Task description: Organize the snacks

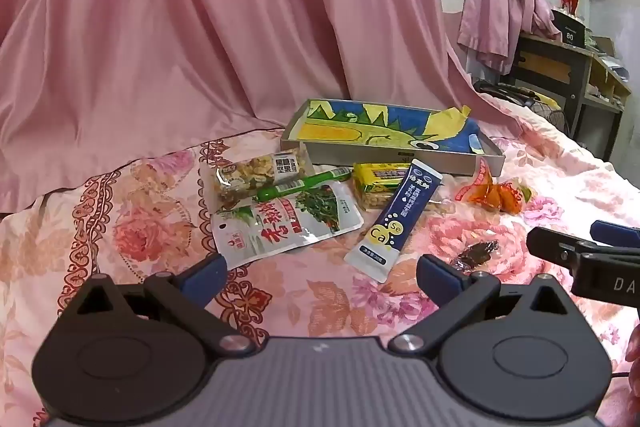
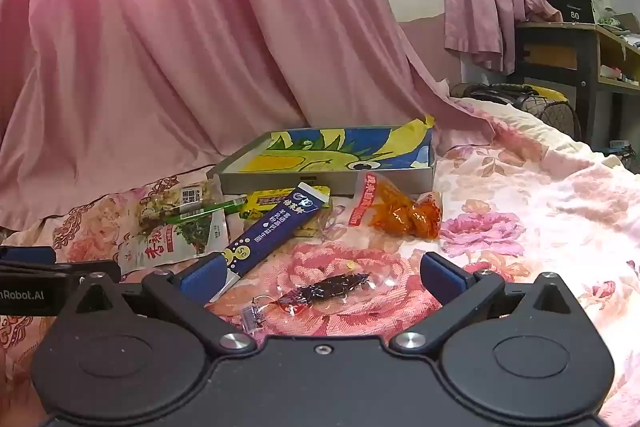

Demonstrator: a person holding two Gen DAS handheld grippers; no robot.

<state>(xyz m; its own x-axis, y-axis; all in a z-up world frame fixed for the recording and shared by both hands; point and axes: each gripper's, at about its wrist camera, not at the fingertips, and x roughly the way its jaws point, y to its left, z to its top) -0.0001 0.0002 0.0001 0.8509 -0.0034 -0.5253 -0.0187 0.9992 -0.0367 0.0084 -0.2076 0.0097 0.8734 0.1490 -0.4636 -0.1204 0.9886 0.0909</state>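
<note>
Several snacks lie on a floral bedspread in front of a shallow grey box lined with a blue and yellow drawing. Among them are a nut pack, a green stick, a white and green pouch, a yellow pack, a blue sachet, an orange pack and a small dark clear-wrapped snack. My left gripper is open above the bedspread, nothing between its fingers. My right gripper is open, the dark snack lying between its fingers, untouched.
A pink curtain hangs behind the bed. A desk with shelves stands at the right, with a black wire basket beside the bed edge. The right gripper's body shows at the right of the left wrist view.
</note>
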